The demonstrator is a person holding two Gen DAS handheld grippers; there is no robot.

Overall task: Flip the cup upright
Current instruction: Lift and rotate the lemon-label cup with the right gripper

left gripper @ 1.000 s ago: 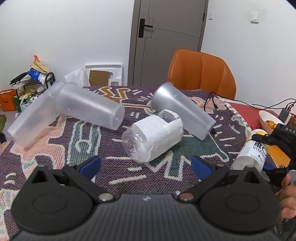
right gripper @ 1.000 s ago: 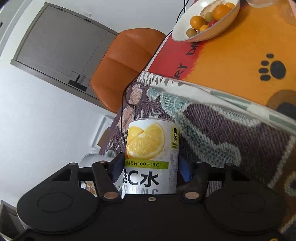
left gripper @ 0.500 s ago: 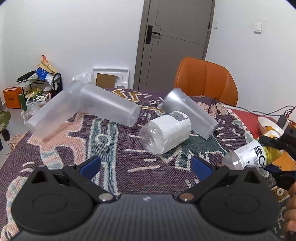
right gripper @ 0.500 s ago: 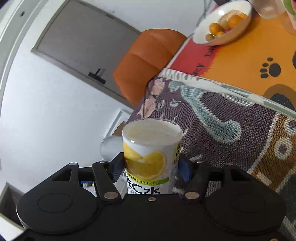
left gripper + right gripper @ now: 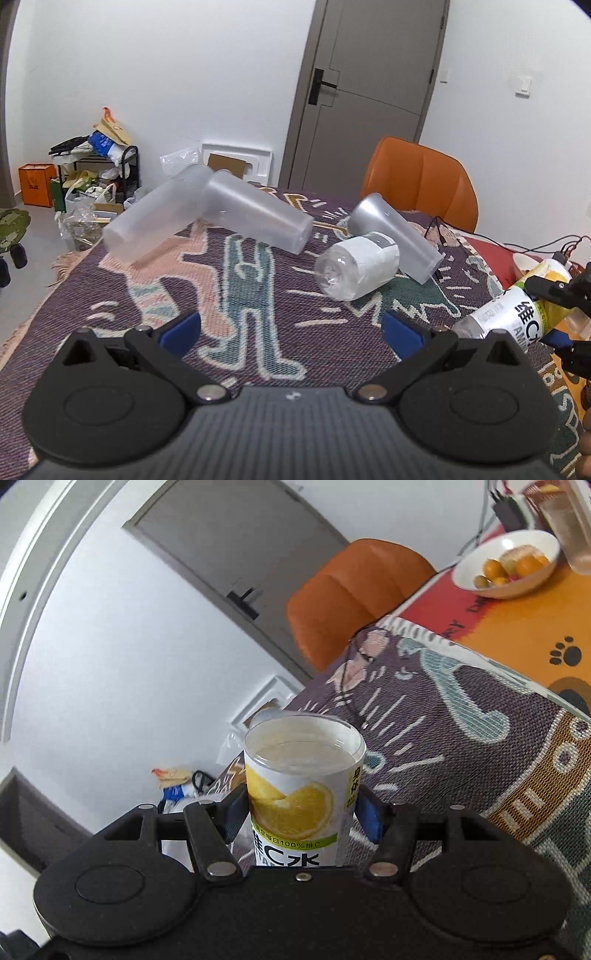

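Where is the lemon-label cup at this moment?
Clamped in the right tool, the lemon-label cup hangs tilted above the blanket's right edge, near the fruit bowl.

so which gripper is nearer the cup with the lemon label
Right. The right gripper is shut on the lemon-label cup; the left gripper hangs open over the blanket, off to the cup's left.

Left gripper (image 5: 290, 326) jaws spread (empty), lemon-label cup (image 5: 517, 312) tilted, gripped

An orange chair (image 5: 421, 184) stands at twelve o'clock behind the bench's patterned cloth (image 5: 236, 295), before a grey door (image 5: 369, 92). A white bowl (image 5: 506, 566) of small fruit sits at two o'clock. A cluttered rack (image 5: 99, 166) stands at ten o'clock.
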